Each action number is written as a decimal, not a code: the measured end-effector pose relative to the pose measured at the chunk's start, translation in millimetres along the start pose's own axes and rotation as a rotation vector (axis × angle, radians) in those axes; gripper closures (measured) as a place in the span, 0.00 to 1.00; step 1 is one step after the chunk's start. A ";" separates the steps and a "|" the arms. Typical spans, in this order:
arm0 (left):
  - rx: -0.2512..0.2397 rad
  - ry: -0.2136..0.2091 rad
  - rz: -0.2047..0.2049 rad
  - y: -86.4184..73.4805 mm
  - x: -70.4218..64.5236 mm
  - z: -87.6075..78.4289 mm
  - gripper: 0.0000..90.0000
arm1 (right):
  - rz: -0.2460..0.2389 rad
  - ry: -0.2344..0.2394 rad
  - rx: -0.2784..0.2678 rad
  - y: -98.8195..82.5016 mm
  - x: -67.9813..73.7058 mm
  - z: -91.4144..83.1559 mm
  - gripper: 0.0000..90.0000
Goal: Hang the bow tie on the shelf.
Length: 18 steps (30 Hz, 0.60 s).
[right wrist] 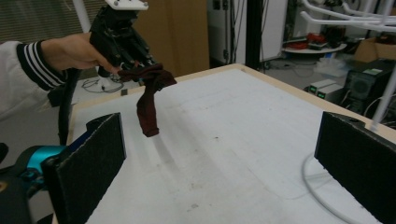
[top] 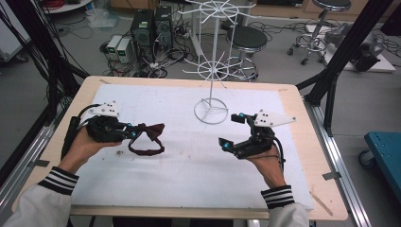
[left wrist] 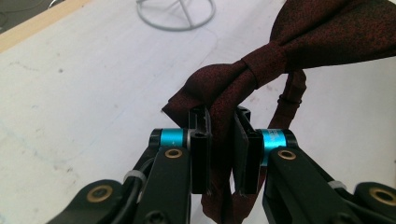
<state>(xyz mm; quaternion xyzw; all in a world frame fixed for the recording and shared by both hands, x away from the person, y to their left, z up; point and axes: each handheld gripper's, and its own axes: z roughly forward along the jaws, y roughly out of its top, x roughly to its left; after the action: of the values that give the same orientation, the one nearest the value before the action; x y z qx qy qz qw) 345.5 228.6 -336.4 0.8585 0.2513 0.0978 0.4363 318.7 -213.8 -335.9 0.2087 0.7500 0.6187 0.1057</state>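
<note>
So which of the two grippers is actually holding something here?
The left gripper, at the left of the high view: its jaws are shut on one wing of the dark red bow tie. The right gripper stands open with nothing between its pads.

In the left gripper view, the bow tie (left wrist: 299,42) runs off the frame at 1 o'clock, and its lower fold is hidden between the jaws. The wire rack (top: 213,61) loses its top at 12 o'clock in the high view.

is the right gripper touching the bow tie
Apart. In the high view the right gripper stands open over bare white mat, with a clear gap to the bow tie, which the left gripper holds.
</note>
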 end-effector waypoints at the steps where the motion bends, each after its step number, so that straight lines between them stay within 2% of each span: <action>1: -0.001 0.002 0.003 2.5 -1.7 1.4 0.88 | -0.002 0.006 0.005 2.1 0.8 3.1 0.01; 2: -0.008 -0.004 0.007 4.8 -2.8 2.8 0.88 | -0.012 0.023 0.021 6.3 2.5 9.8 0.01; 7: -0.042 -0.013 0.014 16.5 -11.3 10.1 0.88 | -0.044 0.042 0.037 16.7 8.6 24.7 0.01; 9: -0.045 -0.019 0.022 20.4 -14.4 12.7 0.88 | -0.038 0.057 0.036 19.0 9.6 29.3 0.01; 12: -0.053 -0.032 0.026 26.8 -20.2 19.8 0.88 | -0.028 0.046 0.045 20.8 10.7 34.3 0.01; 18: -0.059 -0.037 0.047 36.5 -28.2 30.7 0.88 | -0.006 0.089 0.074 24.4 15.3 49.9 0.04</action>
<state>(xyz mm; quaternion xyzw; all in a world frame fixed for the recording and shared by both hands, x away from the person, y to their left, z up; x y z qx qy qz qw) 346.0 174.6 -324.3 0.8525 0.2198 0.0995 0.4637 330.3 -159.3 -321.2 0.1827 0.7768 0.5990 0.0664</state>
